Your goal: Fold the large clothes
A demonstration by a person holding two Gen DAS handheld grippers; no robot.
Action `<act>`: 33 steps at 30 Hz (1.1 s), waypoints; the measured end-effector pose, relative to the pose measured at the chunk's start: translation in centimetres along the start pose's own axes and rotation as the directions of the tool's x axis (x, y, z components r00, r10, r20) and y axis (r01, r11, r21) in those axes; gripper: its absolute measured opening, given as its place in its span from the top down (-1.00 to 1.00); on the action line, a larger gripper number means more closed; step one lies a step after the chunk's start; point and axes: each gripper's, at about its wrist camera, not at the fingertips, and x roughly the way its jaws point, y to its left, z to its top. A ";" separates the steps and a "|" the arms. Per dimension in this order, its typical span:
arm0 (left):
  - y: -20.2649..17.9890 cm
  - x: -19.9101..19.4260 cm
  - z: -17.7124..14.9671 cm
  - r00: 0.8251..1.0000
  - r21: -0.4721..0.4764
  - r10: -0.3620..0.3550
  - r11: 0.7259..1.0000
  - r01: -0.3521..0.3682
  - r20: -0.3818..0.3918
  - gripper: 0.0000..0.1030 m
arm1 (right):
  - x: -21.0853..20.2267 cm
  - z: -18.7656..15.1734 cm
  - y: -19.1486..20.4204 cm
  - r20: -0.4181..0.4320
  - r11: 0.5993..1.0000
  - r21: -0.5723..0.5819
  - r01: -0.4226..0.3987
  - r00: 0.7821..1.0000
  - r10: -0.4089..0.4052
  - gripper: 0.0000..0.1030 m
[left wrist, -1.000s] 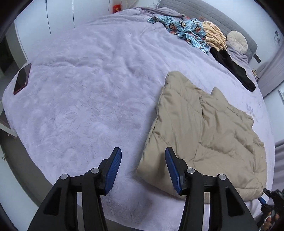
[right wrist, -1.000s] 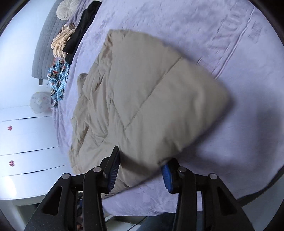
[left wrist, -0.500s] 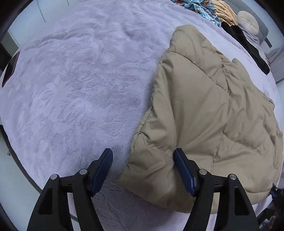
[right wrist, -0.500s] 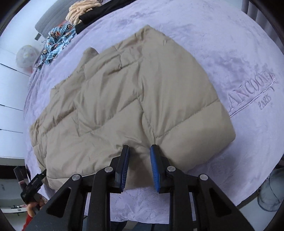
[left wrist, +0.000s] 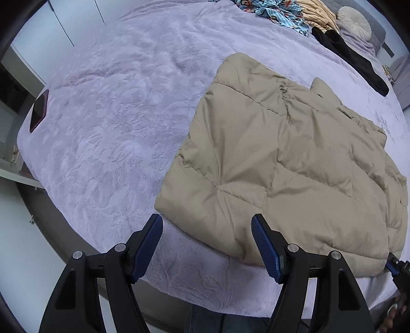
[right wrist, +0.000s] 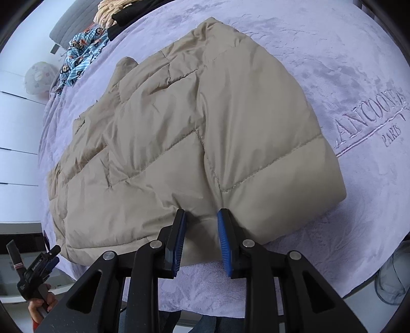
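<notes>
A beige quilted jacket (left wrist: 282, 158) lies folded flat on the lilac bed blanket (left wrist: 115, 115). My left gripper (left wrist: 206, 217) stands open over the jacket's near left corner; its pads touch nothing. My right gripper (right wrist: 201, 212) points steeply down at the jacket (right wrist: 194, 123) on its near edge. A puffed fold of that edge is pinched between the blue pads, and the jaws are opening slightly. The left gripper (right wrist: 38, 266) also shows at the lower left of the right wrist view, held by a hand.
A dark red phone (left wrist: 38, 110) lies near the bed's left edge. At the head end lie a blue patterned garment (left wrist: 276, 10), a yellow one (left wrist: 317, 15), a black one (left wrist: 351, 56) and a round cushion (left wrist: 355, 18). The bed's near edge drops off just behind both grippers.
The left jaws have widened and the left gripper has drawn back to the jacket's near corner. The right gripper rolled and closed down onto the jacket's near edge.
</notes>
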 end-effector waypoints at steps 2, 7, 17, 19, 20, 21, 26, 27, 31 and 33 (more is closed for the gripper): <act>-0.1 -0.3 -0.2 1.000 0.010 -0.006 1.000 0.006 0.014 -0.41 | -0.4 0.0 0.9 0.012 1.000 -0.025 0.011 1.000 -0.011 0.29; 1.0 -1.1 1.5 0.998 0.051 -0.002 0.999 -0.001 0.062 -1.00 | -1.1 -0.7 4.8 0.067 0.997 -0.071 0.025 0.998 -0.020 0.06; 3.3 1.0 7.0 1.000 0.180 -0.001 0.984 -0.004 0.028 -1.00 | 1.5 -1.6 13.2 0.034 0.999 -0.054 -0.005 0.999 0.007 -0.15; 3.5 1.7 7.8 1.000 0.188 -0.022 0.982 0.020 0.011 -1.00 | 2.1 -1.8 14.1 0.017 0.999 -0.042 -0.002 1.000 0.003 -0.20; 3.5 2.2 8.2 0.999 0.196 -0.034 0.980 0.034 -0.002 -1.00 | 2.3 -1.9 14.5 0.013 0.999 -0.041 0.007 1.000 -0.007 -0.24; 3.5 2.6 8.5 0.999 0.207 -0.050 0.977 0.052 -0.018 -1.00 | 2.5 -2.0 15.0 0.013 0.999 -0.039 0.017 1.000 -0.016 -0.24; 3.1 4.0 9.4 0.984 0.223 -0.153 0.960 0.170 -0.091 -1.00 | 3.2 -2.2 16.2 -0.015 0.999 -0.022 0.026 1.000 -0.026 -0.38; 3.0 4.3 9.6 0.979 0.219 -0.173 0.957 0.192 -0.104 -1.00 | 3.4 -2.2 16.4 -0.021 0.999 -0.022 0.029 0.999 -0.030 -0.38; 2.6 5.7 10.4 0.969 0.228 -0.206 0.945 0.234 -0.140 -1.00 | 4.3 -2.0 16.8 -0.049 0.999 -0.008 0.043 0.998 -0.043 -0.38; 2.9 6.4 10.8 0.963 0.231 -0.221 0.940 0.252 -0.151 -1.00 | 4.6 -2.0 17.0 -0.057 0.999 0.005 0.043 0.997 -0.043 -0.38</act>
